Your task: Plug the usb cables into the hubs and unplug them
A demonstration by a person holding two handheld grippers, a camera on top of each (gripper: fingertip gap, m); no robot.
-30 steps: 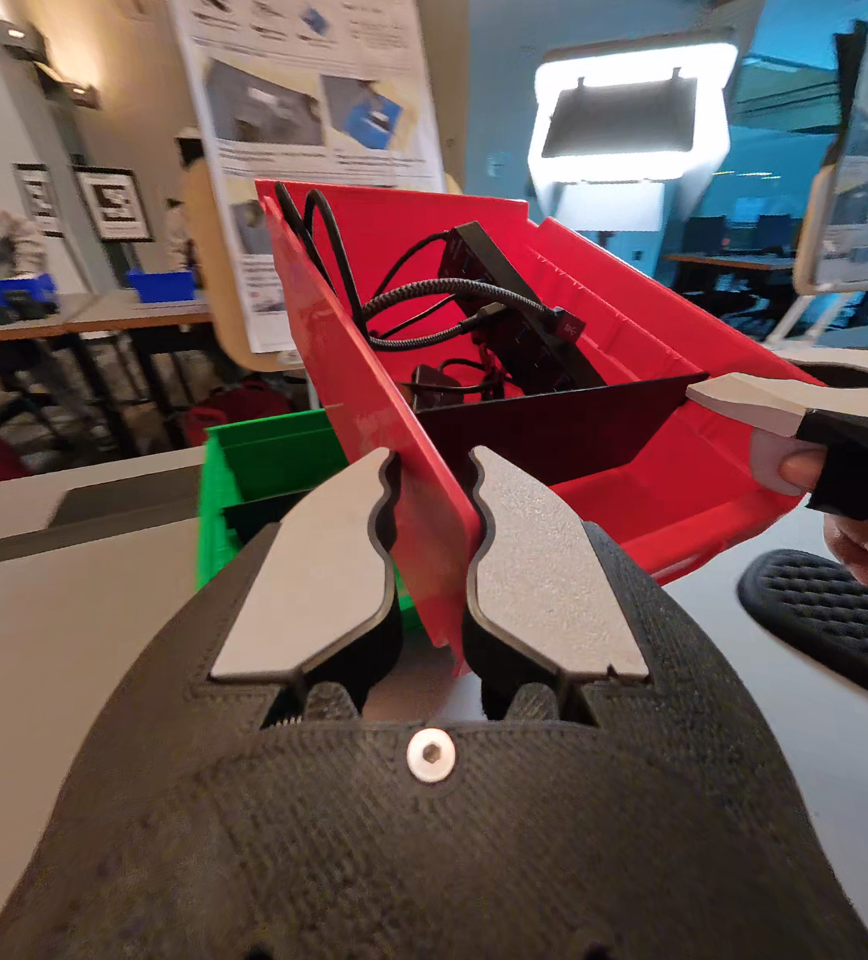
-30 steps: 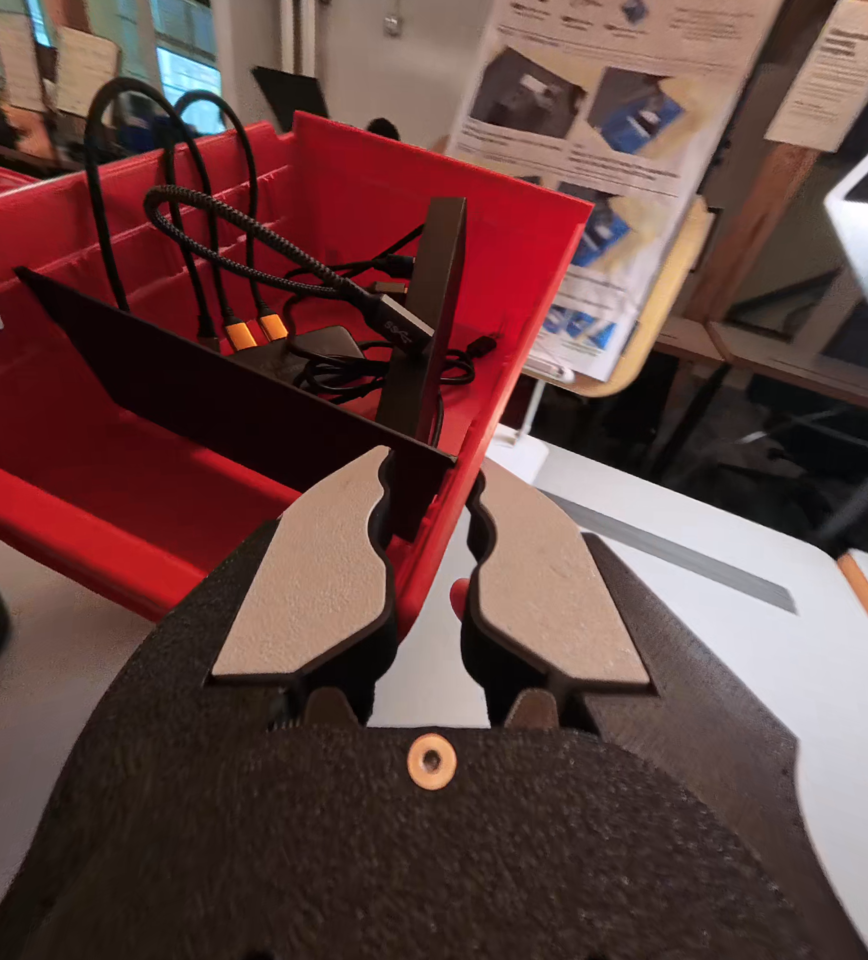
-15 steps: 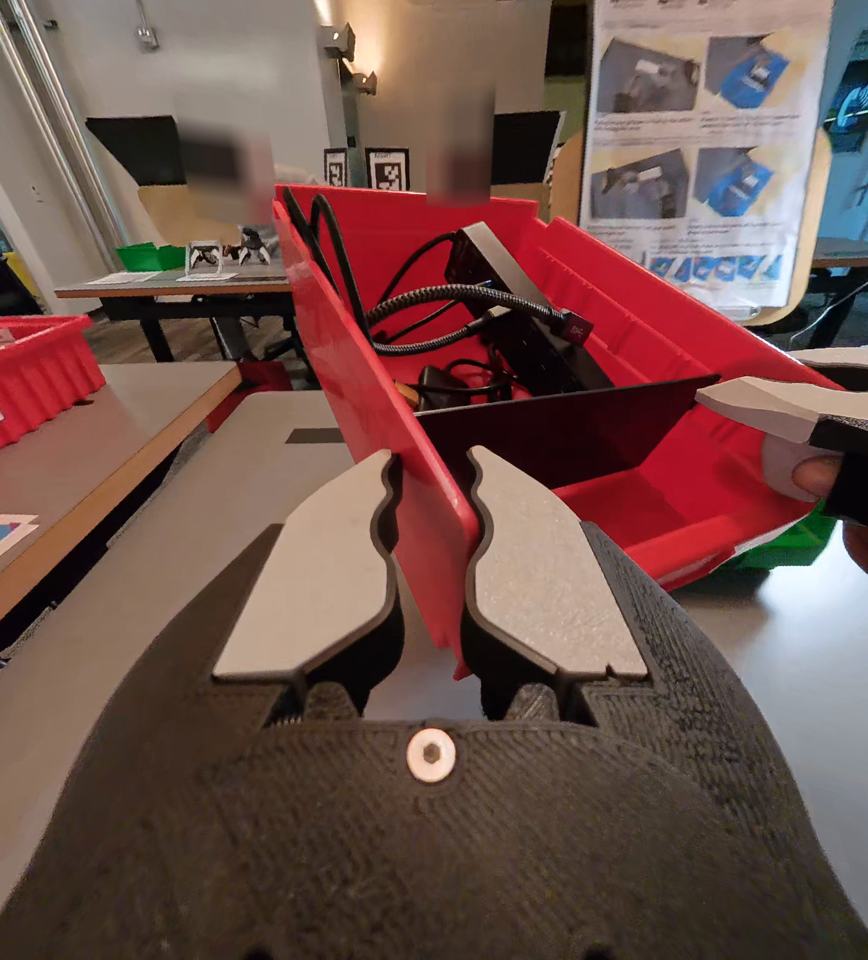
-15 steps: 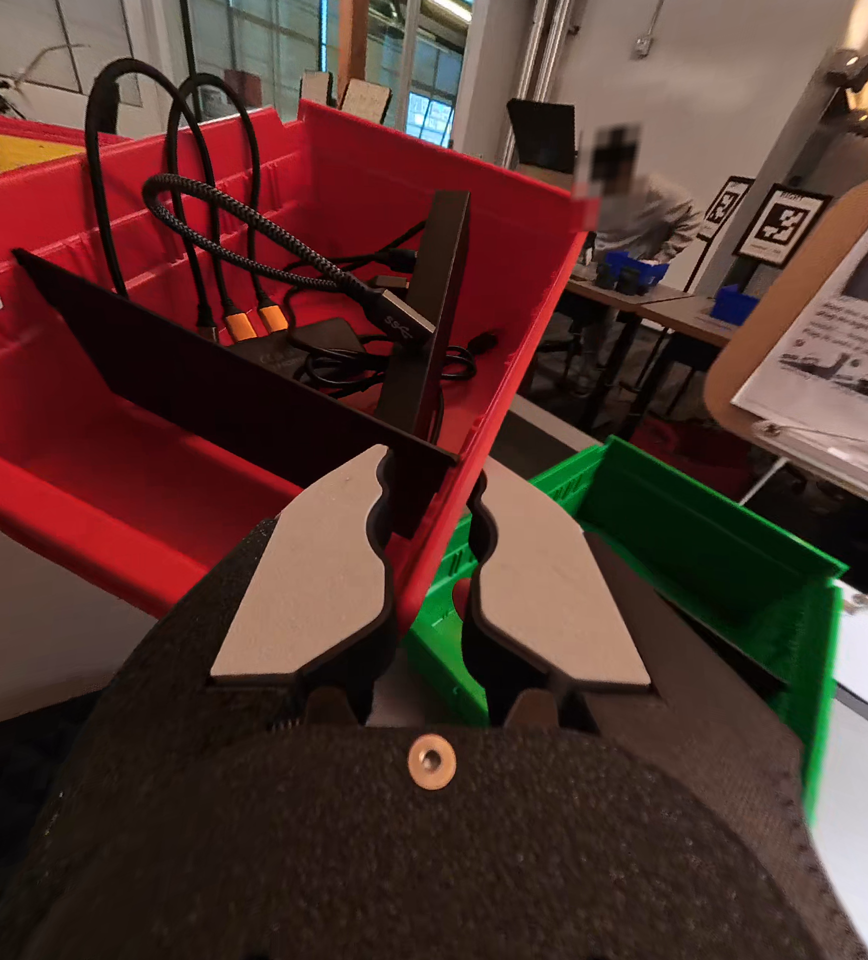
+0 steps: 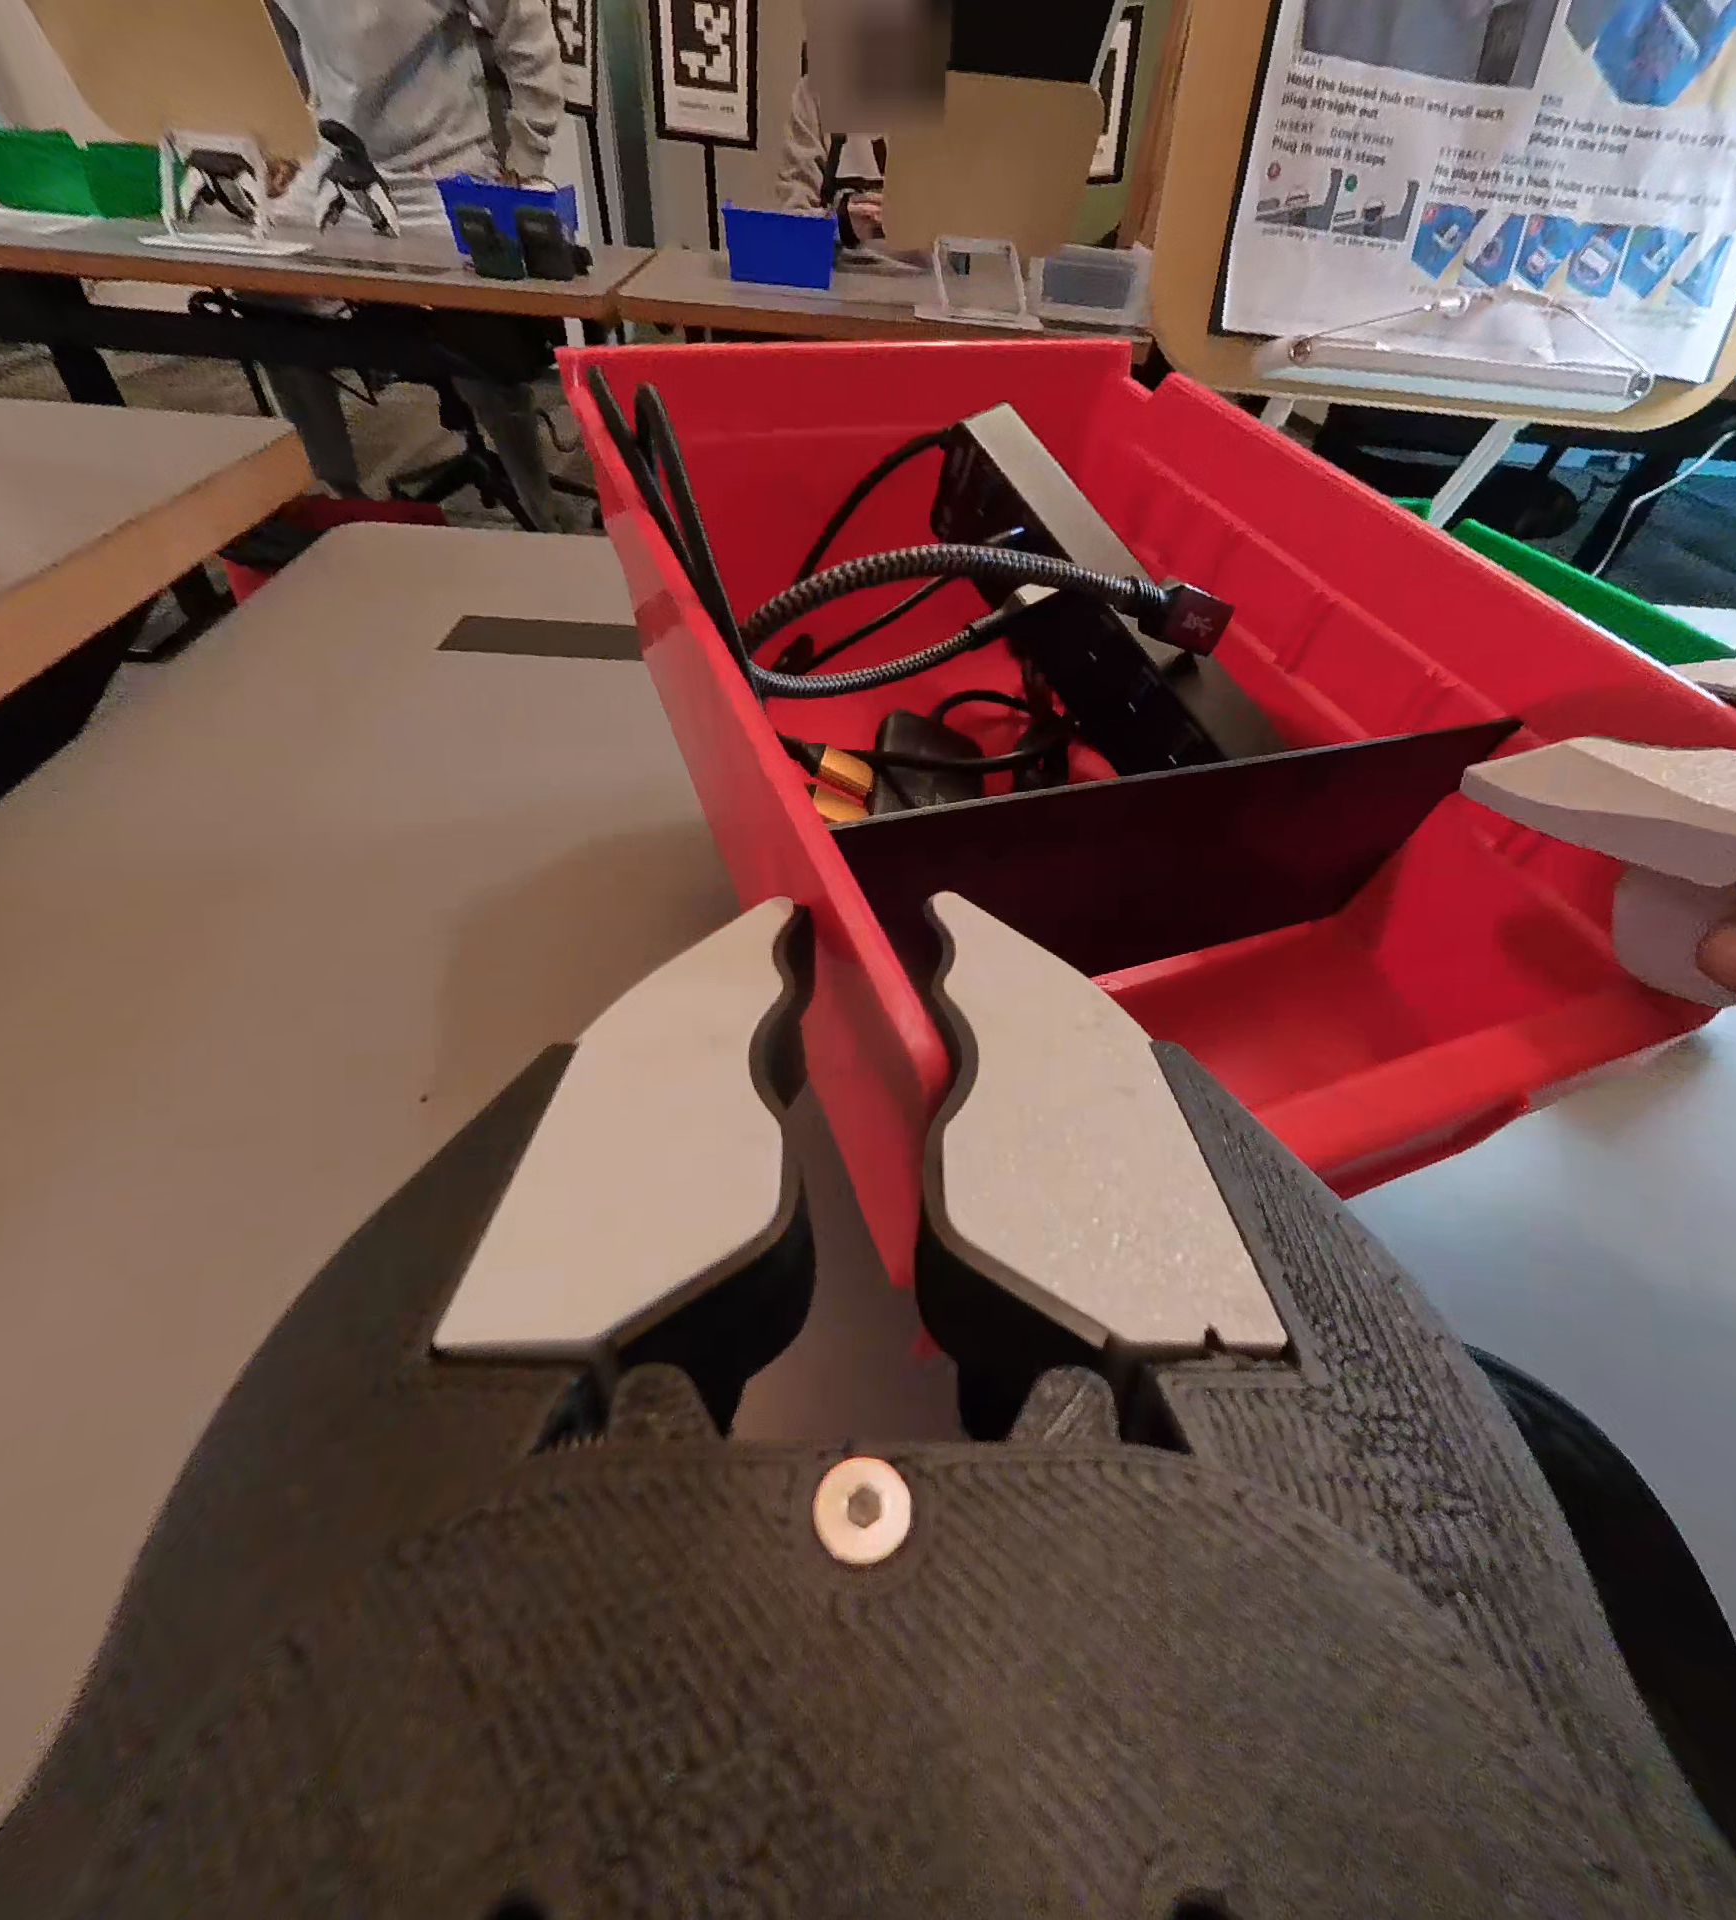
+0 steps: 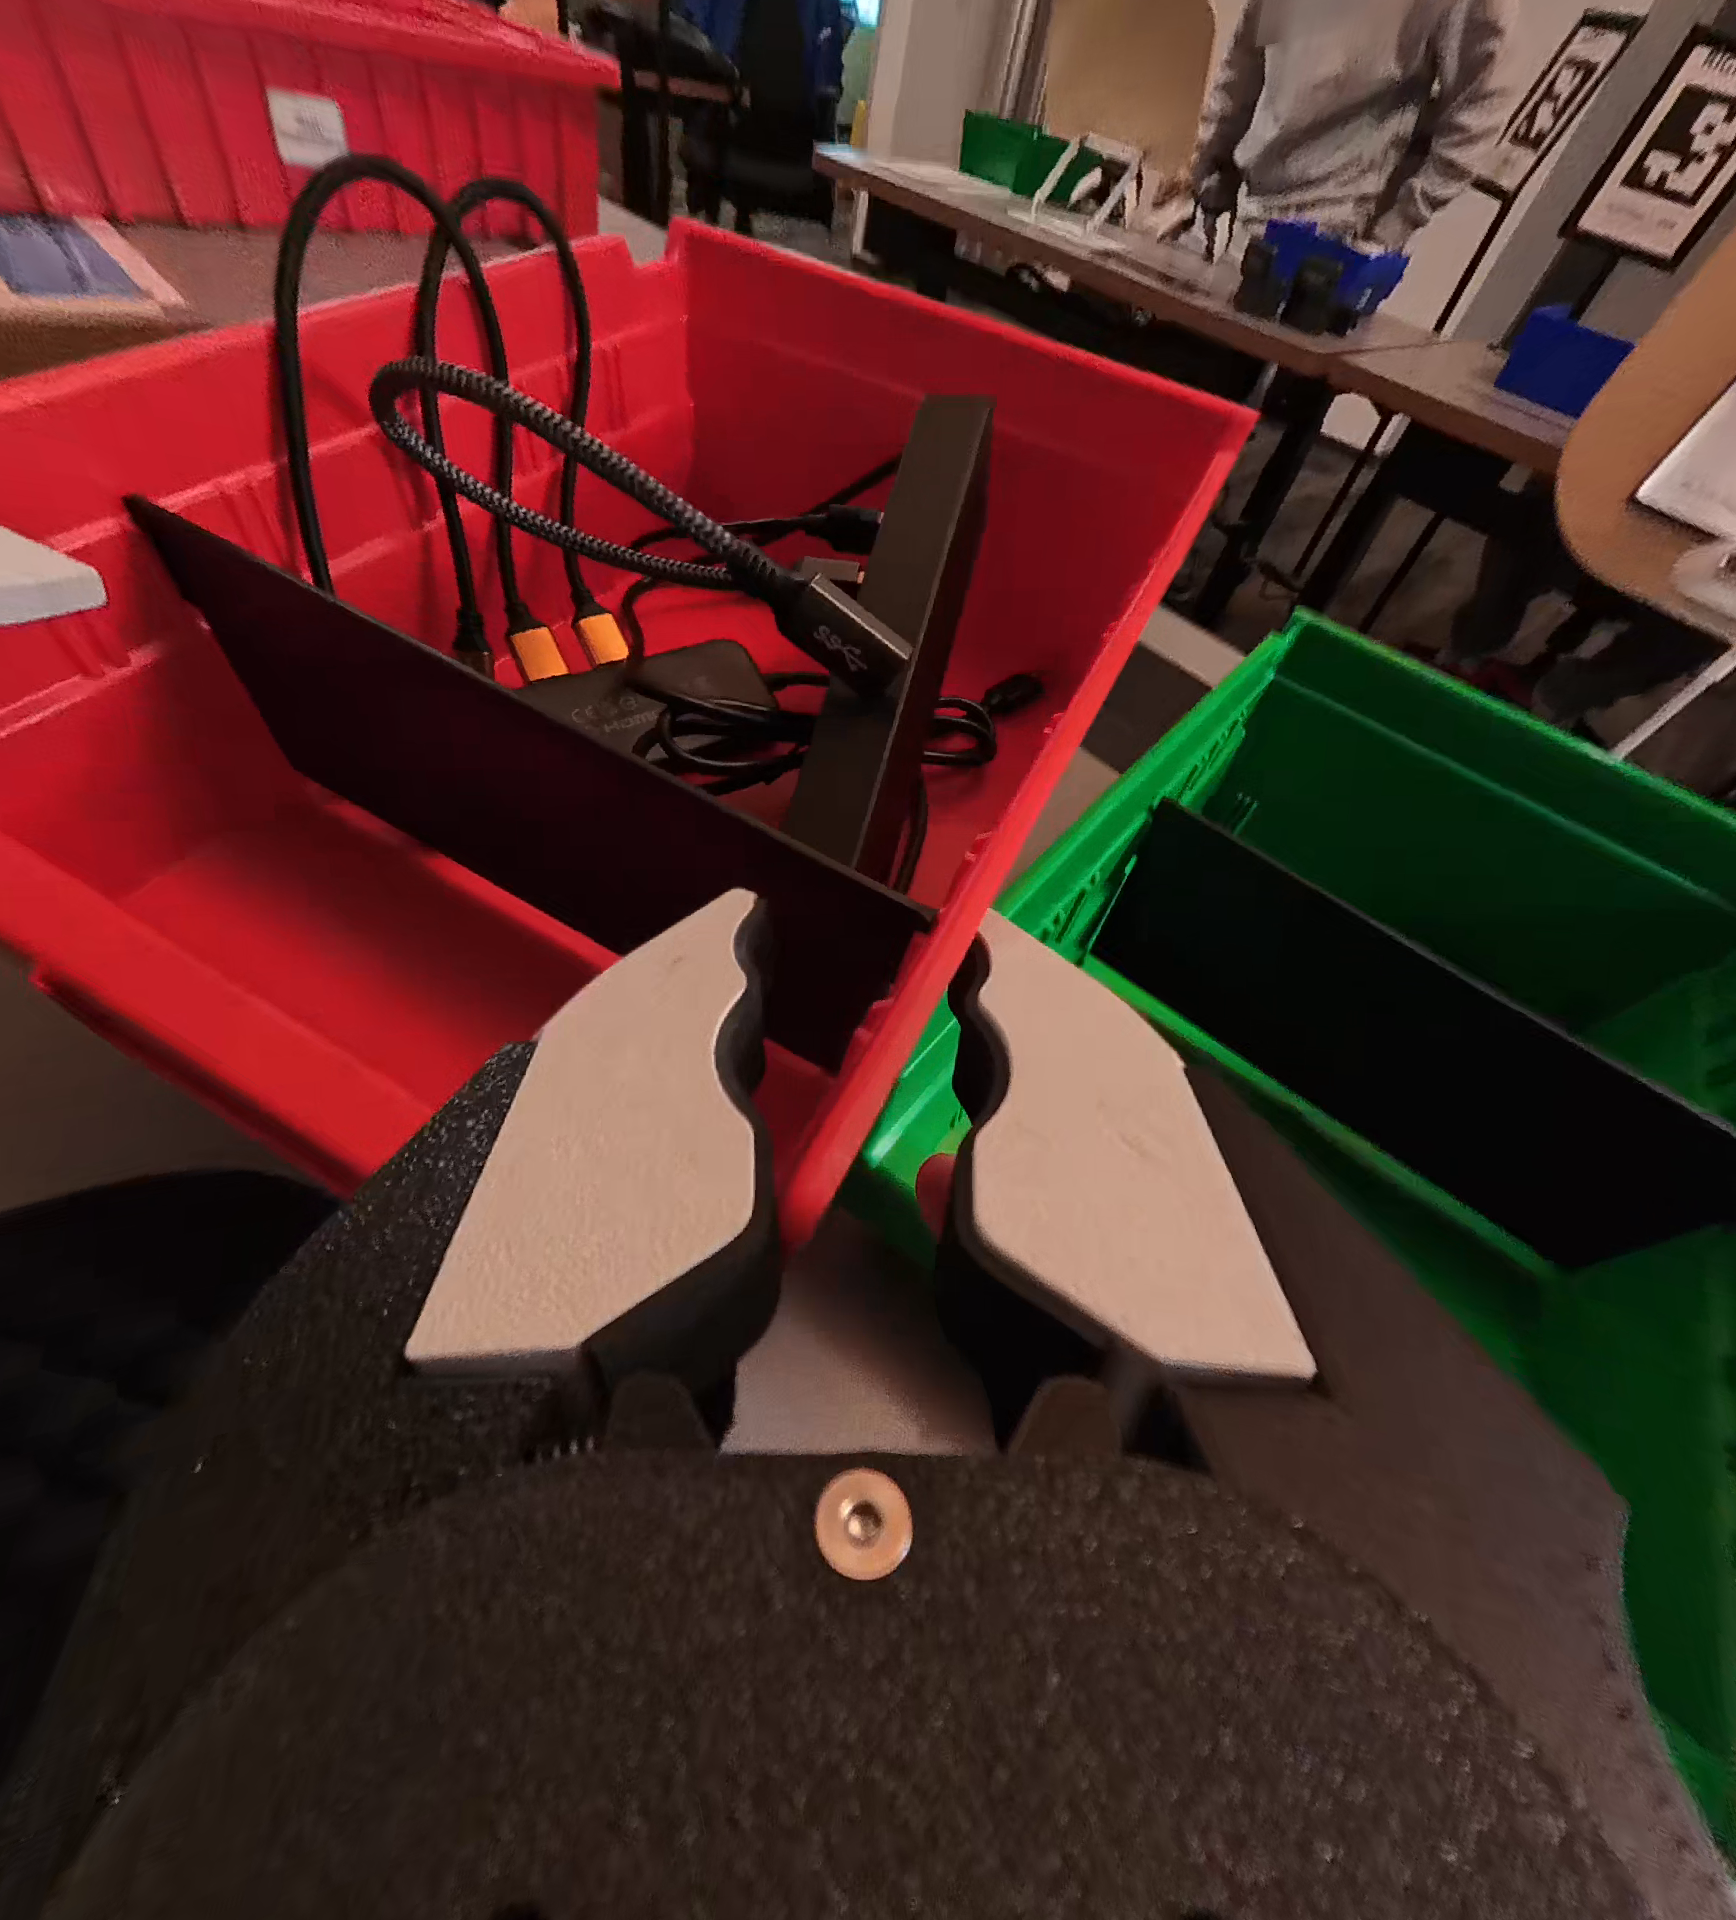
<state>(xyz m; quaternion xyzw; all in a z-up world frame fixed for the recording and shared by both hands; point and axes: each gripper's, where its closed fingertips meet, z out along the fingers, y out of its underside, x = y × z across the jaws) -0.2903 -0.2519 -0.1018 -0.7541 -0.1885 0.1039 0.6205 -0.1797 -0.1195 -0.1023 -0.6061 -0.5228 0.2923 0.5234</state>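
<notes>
A red bin with a black divider holds a long black hub, a braided USB cable and a small hub with orange plugs in its rear compartment. My left gripper is shut on the bin's left wall. My right gripper is shut on the right wall of the bin beside the divider. The long hub leans upright; the orange plugs sit in the small hub. The bin's front compartment is empty.
A green bin with its own black divider stands just right of the red bin. The grey table stretches to the left. A black pad lies near the front. A poster board, other tables and people are behind.
Both grippers, still shut on the red bin's walls, have swung it round. It has gone from above the green bin to its left, less tilted and lower toward the table.
</notes>
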